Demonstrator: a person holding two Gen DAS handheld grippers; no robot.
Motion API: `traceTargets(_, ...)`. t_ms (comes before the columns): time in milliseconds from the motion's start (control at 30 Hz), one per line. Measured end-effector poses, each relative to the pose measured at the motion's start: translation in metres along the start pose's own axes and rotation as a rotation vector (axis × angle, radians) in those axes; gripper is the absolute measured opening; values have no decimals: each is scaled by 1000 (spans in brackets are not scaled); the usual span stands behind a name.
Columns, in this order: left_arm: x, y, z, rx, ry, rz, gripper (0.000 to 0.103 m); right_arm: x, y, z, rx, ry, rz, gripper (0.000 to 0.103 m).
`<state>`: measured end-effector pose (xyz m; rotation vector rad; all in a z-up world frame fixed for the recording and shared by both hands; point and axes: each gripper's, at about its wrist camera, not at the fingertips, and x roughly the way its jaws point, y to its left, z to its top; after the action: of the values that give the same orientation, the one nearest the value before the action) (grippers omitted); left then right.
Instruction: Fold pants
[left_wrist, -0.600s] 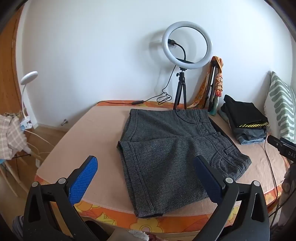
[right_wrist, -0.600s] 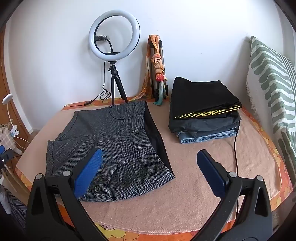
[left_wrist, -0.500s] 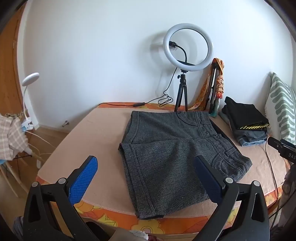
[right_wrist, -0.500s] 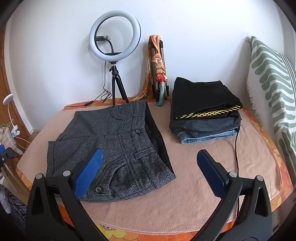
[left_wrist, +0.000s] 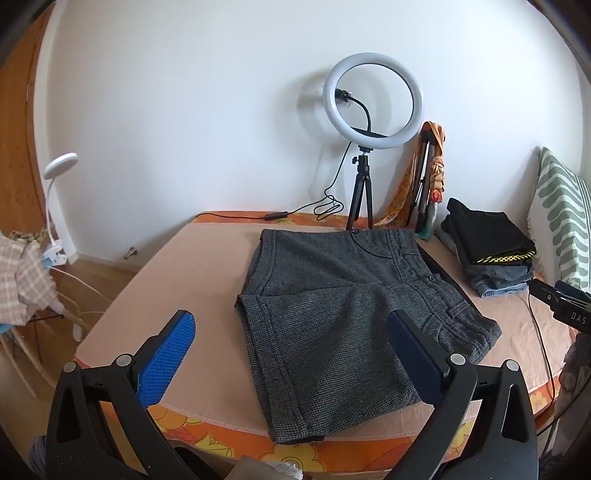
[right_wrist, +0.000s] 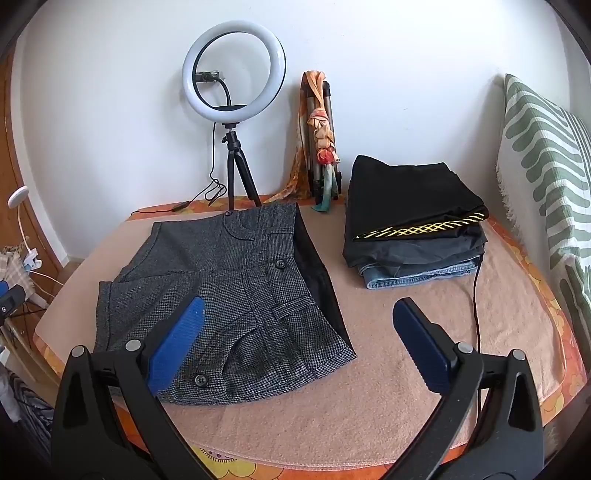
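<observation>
Grey tweed pants (left_wrist: 332, 314) lie on the peach blanket (left_wrist: 177, 295), one leg folded across the other; they also show in the right wrist view (right_wrist: 229, 291). My left gripper (left_wrist: 291, 350) is open and empty, held above the near edge of the pants, blue pads wide apart. My right gripper (right_wrist: 295, 339) is open and empty, held above the near right corner of the pants. The right gripper's tip (left_wrist: 561, 302) shows at the right of the left wrist view.
A stack of folded clothes (right_wrist: 413, 221) sits at the back right, a black cable (right_wrist: 476, 295) beside it. A ring light on a tripod (right_wrist: 232, 110) and a scarf-wrapped stand (right_wrist: 319, 147) stand by the wall. A striped pillow (right_wrist: 546, 177) leans at the right. A white lamp (left_wrist: 55, 192) stands left.
Both grippers have drawn back slightly from the bed, still open. The pants have not moved.
</observation>
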<state>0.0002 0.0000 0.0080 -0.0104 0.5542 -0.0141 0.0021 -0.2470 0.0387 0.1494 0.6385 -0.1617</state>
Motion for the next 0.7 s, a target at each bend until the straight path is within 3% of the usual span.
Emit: traceTargets(700,3,0,6,-5,16,-5,103,2,1,0,0,4,13,103)
